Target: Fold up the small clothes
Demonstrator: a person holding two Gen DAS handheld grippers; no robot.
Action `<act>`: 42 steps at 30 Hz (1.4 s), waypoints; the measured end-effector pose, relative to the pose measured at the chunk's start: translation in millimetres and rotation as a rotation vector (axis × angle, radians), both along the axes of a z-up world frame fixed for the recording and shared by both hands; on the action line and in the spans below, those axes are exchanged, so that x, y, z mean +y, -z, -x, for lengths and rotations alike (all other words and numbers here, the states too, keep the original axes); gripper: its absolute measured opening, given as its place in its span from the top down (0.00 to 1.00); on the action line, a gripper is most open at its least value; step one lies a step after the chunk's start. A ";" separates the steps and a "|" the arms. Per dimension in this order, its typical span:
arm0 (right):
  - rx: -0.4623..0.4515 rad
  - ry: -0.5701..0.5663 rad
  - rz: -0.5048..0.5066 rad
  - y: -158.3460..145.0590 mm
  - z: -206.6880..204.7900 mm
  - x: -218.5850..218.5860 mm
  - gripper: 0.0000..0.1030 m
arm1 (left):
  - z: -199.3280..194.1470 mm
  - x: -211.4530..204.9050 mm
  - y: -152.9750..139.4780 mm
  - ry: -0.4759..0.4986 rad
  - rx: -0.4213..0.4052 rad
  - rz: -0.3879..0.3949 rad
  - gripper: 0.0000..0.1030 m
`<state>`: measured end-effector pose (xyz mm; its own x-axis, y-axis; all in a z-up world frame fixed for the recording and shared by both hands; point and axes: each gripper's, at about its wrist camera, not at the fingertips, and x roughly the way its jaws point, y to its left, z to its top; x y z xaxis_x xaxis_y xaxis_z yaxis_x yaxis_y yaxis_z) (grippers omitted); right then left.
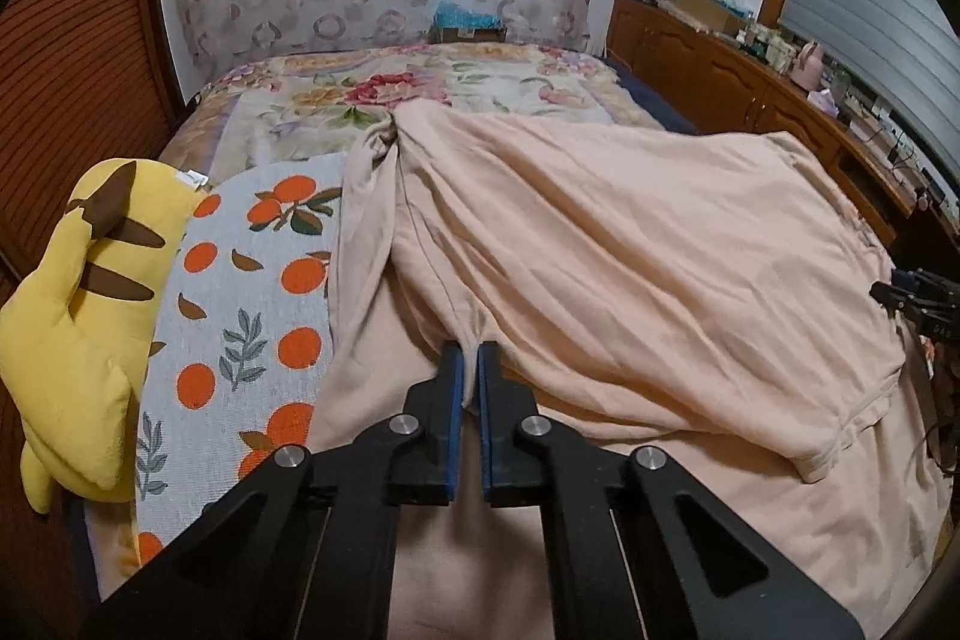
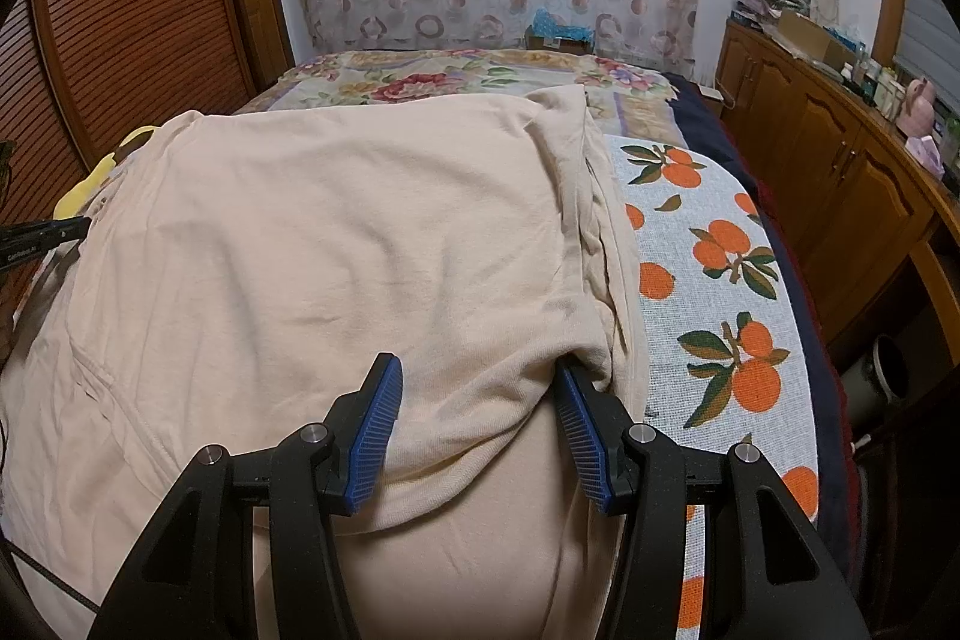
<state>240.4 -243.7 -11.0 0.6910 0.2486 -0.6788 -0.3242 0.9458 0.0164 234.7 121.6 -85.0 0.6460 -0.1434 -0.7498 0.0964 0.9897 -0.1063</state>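
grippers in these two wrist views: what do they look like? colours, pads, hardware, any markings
Both match: the left gripper and right gripper have matte black plastic linkage arms with triangular cut-outs and round silver pivot pins. Fingers are black, lined with blue ribbed pads. The left gripper's side, seen from the right wrist view, carries small white lettering, too blurred to read. No sleeves or hands visible.

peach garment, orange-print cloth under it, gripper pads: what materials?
Peach garment: looks like thin matte cotton jersey; soft wrinkles, stitched hem. Orange-print cloth: coarser woven fabric, probably cotton or linen blend; visible grainy weave. Pads on the right gripper: blue ribbed rubber or soft plastic, on black matte plastic fingers.
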 end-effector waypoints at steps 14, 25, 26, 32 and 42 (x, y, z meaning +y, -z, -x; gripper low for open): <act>-0.118 -0.061 -0.082 -37.7 30.7 2.7 0.95 | 46.5 12.7 -59.0 -0.021 -0.190 0.050 0.96; -0.193 -0.093 -0.129 -48.3 93.9 -9.8 0.96 | 107.8 28.7 -86.9 -0.052 -0.297 0.067 0.96; -0.197 -0.097 -0.136 -47.7 98.8 -12.4 0.96 | 113.3 30.8 -88.8 -0.055 -0.305 0.067 0.96; -0.210 -0.122 -0.148 -42.7 128.0 -19.9 0.96 | 152.4 36.7 -90.4 -0.067 -0.324 0.073 0.96; -0.134 -0.132 -0.117 -28.0 180.4 -42.4 0.96 | 195.3 49.5 -61.2 -0.093 -0.229 0.061 0.96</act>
<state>60.1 -286.1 17.0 0.7297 0.4142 -0.5440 -0.4514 0.8894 0.0717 39.4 171.1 -23.8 0.8102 -0.1159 -0.5746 0.0337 0.9878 -0.1517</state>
